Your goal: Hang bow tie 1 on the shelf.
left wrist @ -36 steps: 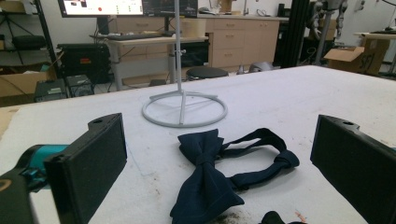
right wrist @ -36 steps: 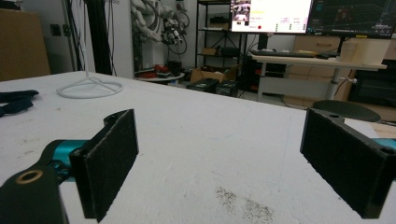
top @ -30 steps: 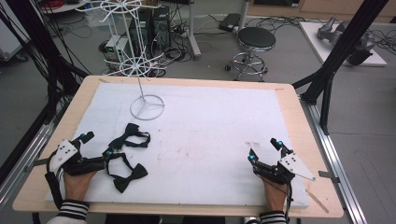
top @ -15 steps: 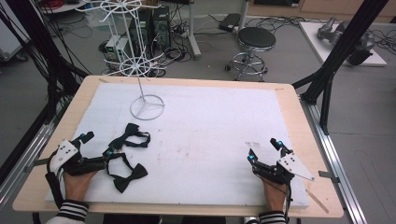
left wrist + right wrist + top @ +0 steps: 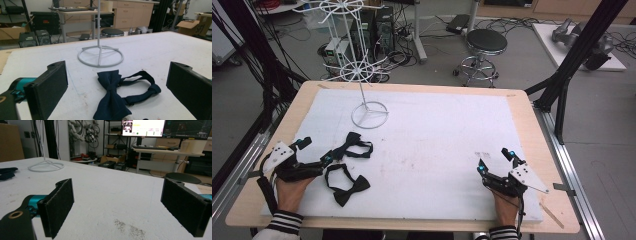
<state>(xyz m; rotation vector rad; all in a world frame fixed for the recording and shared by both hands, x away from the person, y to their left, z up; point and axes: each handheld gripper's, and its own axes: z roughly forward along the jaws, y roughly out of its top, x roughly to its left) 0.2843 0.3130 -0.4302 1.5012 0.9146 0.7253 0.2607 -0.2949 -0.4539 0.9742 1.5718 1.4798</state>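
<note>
I am working over a pale wooden worktop (image 5: 532, 130) covered almost edge to edge by a white foam sheet (image 5: 442, 140), lightly scuffed and speckled near its middle. My left gripper (image 5: 314, 151) rests near the front left corner with its jaws spread wide and holding nothing. Just ahead of it lies a dark navy fabric bow tie with a looped strap (image 5: 117, 96), flat on the sheet between the jaw lines but touching neither. A second dark bow tie of the same kind (image 5: 346, 184) lies just beside it, closer to the front edge. Toward the back left corner stands a white wire display stand with a ring base (image 5: 369, 114). My right gripper (image 5: 495, 159) sits near the front right corner, jaws likewise wide apart and empty, bare foam in front of it. Beyond the worktop's far edge the grey floor carries a black round stool (image 5: 483, 42), tangled cables and computer boxes; black frame struts rise at both sides.
</note>
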